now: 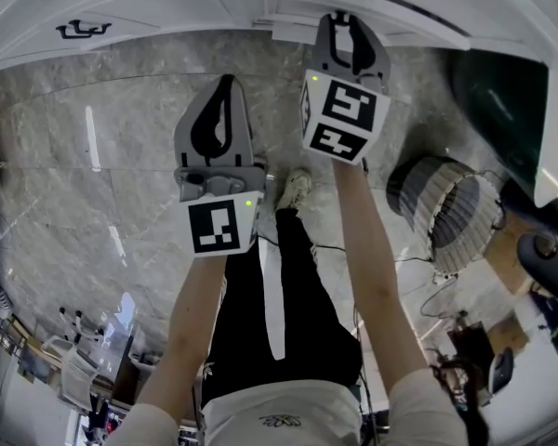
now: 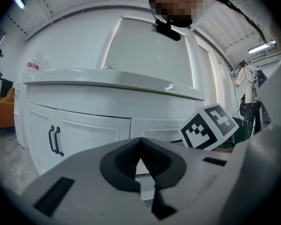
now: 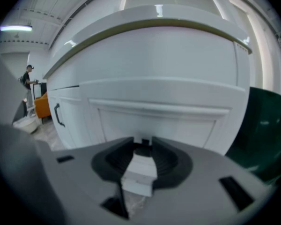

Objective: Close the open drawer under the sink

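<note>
The white panelled drawer (image 3: 159, 118) seems to stand a little proud of the white vanity cabinet (image 2: 79, 130). It sits directly under the curved, glossy lip of the white bench (image 3: 150, 27) that carries the sink. The right gripper (image 3: 144, 140) is held nose-on to the middle of the drawer front and tilted slightly down. That looks like the stance for a straight push rather than a grasp. Its jaws stand narrowly apart, and I cannot tell what the small dark spot between their tips is. The left gripper (image 2: 140, 140) hangs back to the side with its jaws together and empty, seemingly out of the way as a spare. The drawer front is smooth painted board with a raised rectangular frame. The neighbouring doors carry slim black bar handles (image 2: 55, 140). Below lies the polished grey marbled floor (image 1: 121, 147).
</note>
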A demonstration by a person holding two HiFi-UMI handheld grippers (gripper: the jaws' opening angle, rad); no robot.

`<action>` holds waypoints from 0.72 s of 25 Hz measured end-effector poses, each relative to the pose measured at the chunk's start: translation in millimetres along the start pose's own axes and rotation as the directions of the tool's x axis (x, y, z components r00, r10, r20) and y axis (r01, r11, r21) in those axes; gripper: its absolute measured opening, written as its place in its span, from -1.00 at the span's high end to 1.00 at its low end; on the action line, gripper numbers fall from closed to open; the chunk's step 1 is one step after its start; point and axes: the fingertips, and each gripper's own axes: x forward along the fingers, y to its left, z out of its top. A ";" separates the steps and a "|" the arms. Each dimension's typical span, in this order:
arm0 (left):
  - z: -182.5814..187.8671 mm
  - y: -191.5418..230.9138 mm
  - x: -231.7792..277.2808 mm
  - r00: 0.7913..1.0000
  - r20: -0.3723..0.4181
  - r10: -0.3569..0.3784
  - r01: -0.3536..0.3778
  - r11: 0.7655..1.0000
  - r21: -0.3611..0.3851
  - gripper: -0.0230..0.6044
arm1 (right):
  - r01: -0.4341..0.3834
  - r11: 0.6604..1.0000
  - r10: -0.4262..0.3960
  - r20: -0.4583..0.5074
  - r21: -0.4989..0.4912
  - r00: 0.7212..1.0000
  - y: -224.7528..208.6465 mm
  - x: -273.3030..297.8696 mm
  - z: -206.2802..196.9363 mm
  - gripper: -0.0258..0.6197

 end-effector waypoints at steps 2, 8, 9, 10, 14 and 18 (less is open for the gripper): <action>-1.3 2.2 -0.7 1.000 -0.001 0.004 -0.004 1.000 -0.003 0.86 | 0.001 1.000 -0.001 0.001 -0.001 1.000 -0.8 1.7 1.0 0.49; -2.1 3.2 -3.4 1.000 -0.009 0.009 -0.009 1.000 0.007 0.86 | 0.005 1.000 -0.005 -0.004 0.006 1.000 -4.5 4.1 3.2 0.49; -1.7 3.2 -3.5 1.000 -0.007 0.011 -0.011 1.000 0.007 0.86 | 0.005 1.000 -0.005 -0.005 0.008 1.000 -4.9 4.2 3.0 0.49; -1.1 3.1 -3.3 1.000 -0.005 0.011 -0.011 1.000 0.006 0.86 | 0.006 1.000 -0.006 -0.006 0.008 1.000 -5.5 4.4 2.9 0.49; 1.2 3.9 -2.7 1.000 0.001 0.005 -0.005 1.000 0.007 0.86 | 0.010 1.000 -0.010 -0.013 -0.001 1.000 -6.2 5.8 3.4 0.49; 3.5 5.1 -4.0 1.000 0.008 0.004 -0.004 1.000 0.004 0.86 | 0.003 1.000 -0.003 -0.017 0.008 1.000 -6.0 6.3 3.0 0.48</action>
